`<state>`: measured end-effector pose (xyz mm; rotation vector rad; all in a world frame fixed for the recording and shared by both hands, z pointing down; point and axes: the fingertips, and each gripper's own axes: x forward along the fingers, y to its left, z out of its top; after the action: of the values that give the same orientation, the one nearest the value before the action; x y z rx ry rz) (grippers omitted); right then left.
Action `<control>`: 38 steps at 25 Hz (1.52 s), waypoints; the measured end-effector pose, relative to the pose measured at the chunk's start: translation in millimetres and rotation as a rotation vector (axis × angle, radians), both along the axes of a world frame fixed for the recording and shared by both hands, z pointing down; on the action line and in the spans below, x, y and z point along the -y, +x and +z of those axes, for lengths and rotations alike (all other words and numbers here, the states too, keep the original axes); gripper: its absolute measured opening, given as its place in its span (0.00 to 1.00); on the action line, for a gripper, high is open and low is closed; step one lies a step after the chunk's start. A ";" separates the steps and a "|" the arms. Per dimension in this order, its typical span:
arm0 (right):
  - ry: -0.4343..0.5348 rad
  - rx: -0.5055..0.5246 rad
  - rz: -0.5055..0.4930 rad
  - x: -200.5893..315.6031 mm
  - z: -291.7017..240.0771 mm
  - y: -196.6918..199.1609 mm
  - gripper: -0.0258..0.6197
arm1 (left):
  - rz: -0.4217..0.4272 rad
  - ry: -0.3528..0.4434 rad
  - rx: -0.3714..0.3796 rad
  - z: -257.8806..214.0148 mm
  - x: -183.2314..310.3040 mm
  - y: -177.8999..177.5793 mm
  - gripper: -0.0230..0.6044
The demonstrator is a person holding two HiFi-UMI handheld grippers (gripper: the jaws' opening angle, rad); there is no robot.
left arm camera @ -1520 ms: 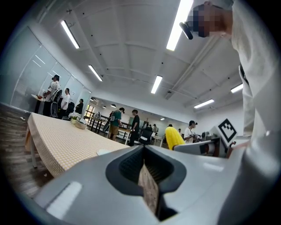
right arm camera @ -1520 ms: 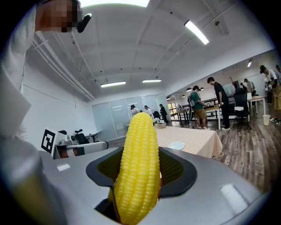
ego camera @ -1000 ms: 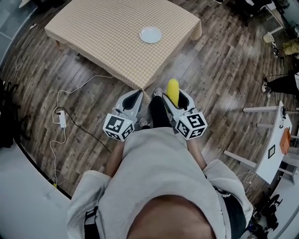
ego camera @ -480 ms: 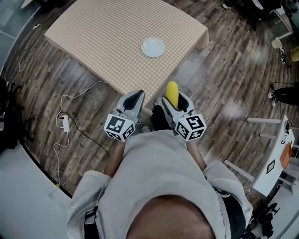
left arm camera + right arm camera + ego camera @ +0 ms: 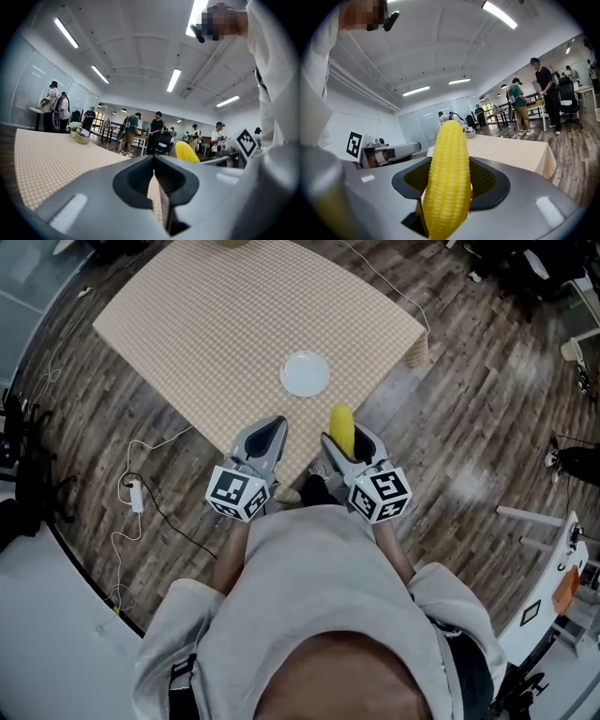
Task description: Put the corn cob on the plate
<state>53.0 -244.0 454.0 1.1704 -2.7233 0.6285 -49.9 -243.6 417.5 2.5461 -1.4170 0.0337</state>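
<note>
One plate point(image 5: 305, 374) lies on one desk point(image 5: 216, 324); fingers of the right gripper point(image 5: 345, 439) clasp one corn cob point(image 5: 342, 426), those of the left gripper point(image 5: 277, 422) meet, empty.

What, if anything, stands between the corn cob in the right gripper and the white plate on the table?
Nothing visible. In the head view only bare checked tablecloth lies between the corn cob, held in the right gripper, and the empty plate. The left gripper is off to the side, clear of that path.
</note>
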 end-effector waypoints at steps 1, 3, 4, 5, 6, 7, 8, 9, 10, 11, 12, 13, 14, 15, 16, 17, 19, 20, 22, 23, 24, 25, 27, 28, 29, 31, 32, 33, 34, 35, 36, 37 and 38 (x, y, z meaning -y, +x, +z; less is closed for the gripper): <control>0.002 0.002 -0.007 9.1 -0.5 2.1 0.42 | -0.004 0.003 0.003 -0.9 8.9 2.9 0.05; 0.003 0.003 -0.017 25.3 -1.0 5.6 0.42 | -0.013 0.007 0.005 -3.1 24.5 7.6 0.05; 0.004 0.003 -0.022 32.7 -1.4 6.2 0.42 | -0.017 0.009 0.005 -4.0 31.5 8.5 0.05; 0.005 0.003 -0.027 39.6 -2.1 5.9 0.42 | -0.021 0.009 0.006 -4.7 37.8 8.4 0.05; 0.007 0.003 -0.031 45.8 -2.8 5.3 0.42 | -0.025 0.008 0.007 -4.8 43.1 7.9 0.05; 0.007 0.004 -0.035 51.2 -3.3 4.8 0.42 | -0.028 0.005 0.008 -4.5 47.3 7.5 0.05; 0.005 0.005 -0.038 55.6 -3.4 4.4 0.42 | -0.031 0.002 0.009 -3.9 50.2 7.1 0.05; 0.003 0.005 -0.039 58.8 -3.2 3.3 0.42 | -0.035 -0.002 0.008 -3.1 52.0 5.8 0.05; 0.000 0.004 -0.042 60.9 -2.5 1.0 0.42 | -0.039 -0.006 0.006 -2.2 53.0 3.3 0.05; -0.003 0.001 -0.044 62.4 -1.6 -2.5 0.42 | -0.041 -0.010 0.005 -1.2 53.6 -0.6 0.05; -0.004 -0.002 -0.045 63.6 -0.7 -7.0 0.42 | -0.043 -0.013 0.003 -0.3 54.1 -5.3 0.05; -0.004 -0.006 -0.045 65.1 0.1 -11.5 0.42 | -0.042 -0.014 0.001 0.4 55.0 -10.1 0.05; -0.003 -0.010 -0.042 66.8 1.0 -15.5 0.42 | -0.040 -0.016 0.000 1.4 56.2 -14.3 0.05; -0.006 -0.011 -0.037 67.8 2.3 -18.4 0.42 | -0.037 -0.019 -0.002 3.1 57.1 -17.3 0.05; -0.012 -0.011 -0.029 67.6 4.3 -19.9 0.42 | -0.033 -0.026 -0.004 5.6 57.2 -19.0 0.05; -0.022 -0.011 -0.020 66.3 6.9 -20.3 0.42 | -0.028 -0.035 -0.006 8.3 56.6 -20.0 0.05; -0.041 -0.015 -0.005 62.3 12.4 -21.5 0.42 | -0.017 -0.049 -0.009 12.2 55.0 -22.3 0.05; -0.048 -0.018 0.000 60.8 15.4 -23.0 0.42 | -0.012 -0.053 -0.010 14.0 54.8 -24.1 0.05; -0.064 -0.024 0.006 59.2 22.8 -26.3 0.42 | -0.005 -0.068 -0.014 20.2 54.9 -27.9 0.05; -0.075 -0.025 0.010 58.0 27.1 -27.6 0.42 | -0.001 -0.078 -0.014 24.2 54.4 -29.2 0.05; -0.087 -0.026 0.014 56.0 31.5 -28.8 0.42 | 0.005 -0.088 -0.014 28.5 53.3 -30.2 0.05; -0.099 -0.027 0.017 53.4 35.9 -29.9 0.42 | 0.011 -0.099 -0.012 32.6 51.8 -30.9 0.05; -0.120 -0.032 0.019 48.8 44.7 -32.3 0.42 | 0.020 -0.119 -0.011 40.2 49.9 -32.8 0.05; -0.131 -0.034 0.020 47.4 49.4 -33.4 0.42 | 0.022 -0.128 -0.012 44.3 49.7 -34.0 0.05; -0.141 -0.037 0.021 46.3 54.2 -34.2 0.42 | 0.023 -0.139 -0.013 48.9 49.5 -35.3 0.05; -0.163 -0.040 0.027 43.9 63.8 -34.3 0.42 | 0.026 -0.164 -0.015 59.3 47.9 -37.0 0.05; -0.175 -0.042 0.030 42.4 68.7 -33.8 0.42 | 0.028 -0.178 -0.016 64.6 46.3 -37.4 0.05; -0.187 -0.044 0.034 40.7 74.0 -33.1 0.42 | 0.030 -0.191 -0.017 70.0 44.4 -37.7 0.05; -0.199 -0.047 0.038 38.9 79.7 -32.4 0.42 | 0.032 -0.203 -0.018 75.3 42.5 -37.9 0.05; -0.211 -0.050 0.040 37.0 85.5 -31.4 0.42 | 0.035 -0.215 -0.019 80.3 40.7 -37.8 0.05; -0.223 -0.055 0.042 35.1 91.2 -30.4 0.42 | 0.039 -0.227 -0.020 85.1 38.9 -37.6 0.05; -0.237 -0.059 0.043 33.2 96.8 -29.8 0.42 | 0.042 -0.240 -0.021 89.8 37.3 -37.6 0.05; -0.250 -0.064 0.043 31.7 102.3 -29.8 0.42 | 0.044 -0.252 -0.021 94.7 36.1 -38.5 0.05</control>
<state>23.1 -275.7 556.4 1.1682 -2.4839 0.8903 -88.4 -279.8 512.2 2.3628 -1.2606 0.1806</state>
